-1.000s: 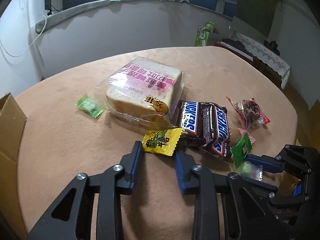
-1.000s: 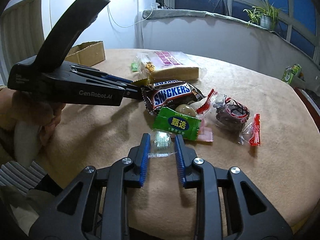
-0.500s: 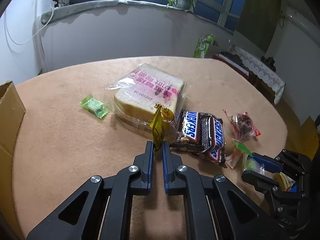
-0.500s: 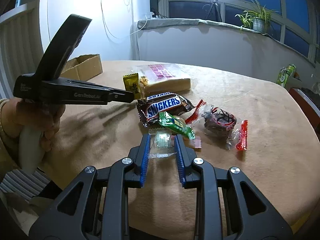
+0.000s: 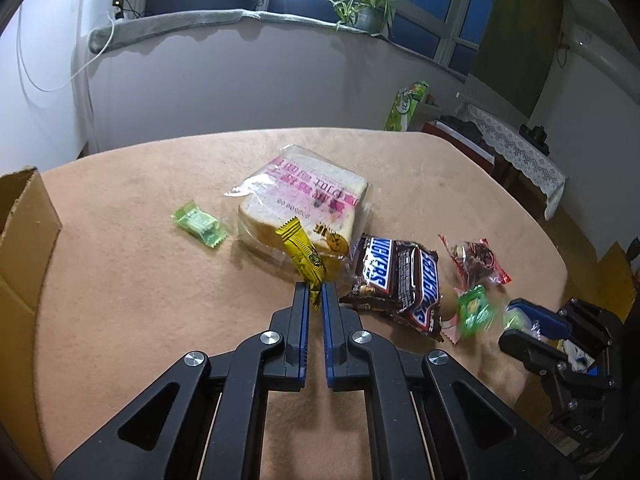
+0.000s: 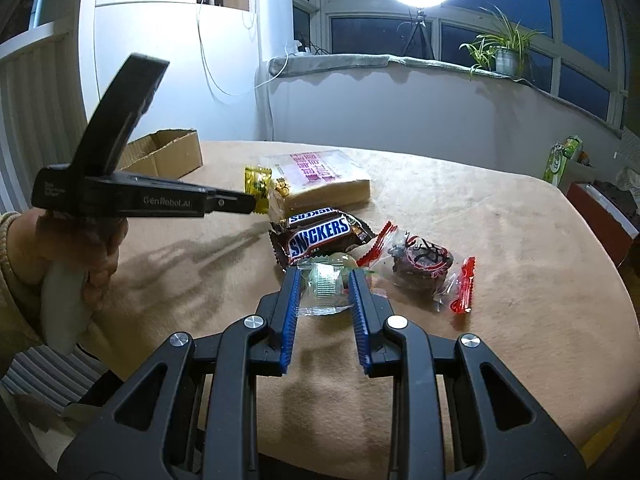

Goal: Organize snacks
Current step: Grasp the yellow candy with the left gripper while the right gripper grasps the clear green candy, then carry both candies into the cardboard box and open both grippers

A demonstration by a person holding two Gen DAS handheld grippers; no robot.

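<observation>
Two hand-held grippers work over a tan cloth-covered table [image 5: 132,280] scattered with snacks. The left gripper [image 5: 315,294] has its blue pads pressed together on the lower end of a yellow candy packet [image 5: 301,254], which stands up tilted from the tips, clear of the cloth, in front of a clear-wrapped loaf of sliced bread [image 5: 304,200] with pink printing. From the right wrist view, a hand [image 6: 94,256] grips that tool's pale handle at the left edge, its long black body reaching level toward the bread with the yellow packet at its nose. The right gripper [image 6: 323,282] pinches a small candy in clear wrapping [image 6: 325,280], pale green inside, between its ribbed blue fingers [image 6: 289,308]; the wrapper's clear tail hangs between the fingers below the candy. Just beyond its tips lies a pack of Snickers bars [image 6: 320,234], and to the right of that a clear, red-edged packet of dark dried fruit [image 6: 420,262]. In the left wrist view a green sweet [image 5: 200,228] rests alone on the cloth left of the bread, and another green packet [image 5: 474,312], blurred, sits beside the Snickers. An open cardboard box [image 6: 164,152] stands at the far left corner of the table, well apart from the snacks
</observation>
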